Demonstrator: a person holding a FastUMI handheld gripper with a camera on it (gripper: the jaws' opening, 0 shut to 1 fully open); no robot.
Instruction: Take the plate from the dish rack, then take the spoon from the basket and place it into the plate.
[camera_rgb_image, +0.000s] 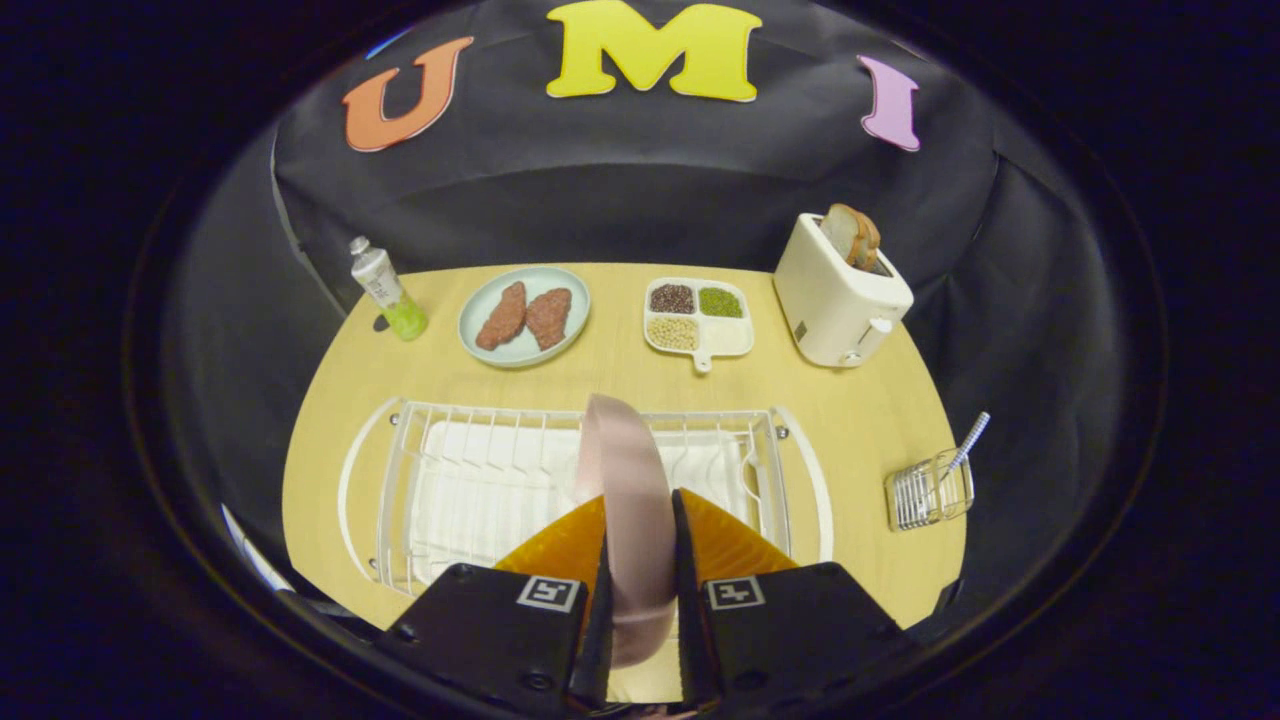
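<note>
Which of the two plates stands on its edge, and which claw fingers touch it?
The pink plate, upright over the dish rack. The claw is shut on it with both fingers. The pale blue plate lies flat beyond, holding two meat pieces.

no readable text, tube (385, 287) label too small, claw (640, 545) bears square markers only

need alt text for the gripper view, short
The tongs grip an upright pink plate edge-on over the white dish rack on a wooden table. Beside the rack, a spoon stands in a wire basket; a toaster sits beyond.
</note>
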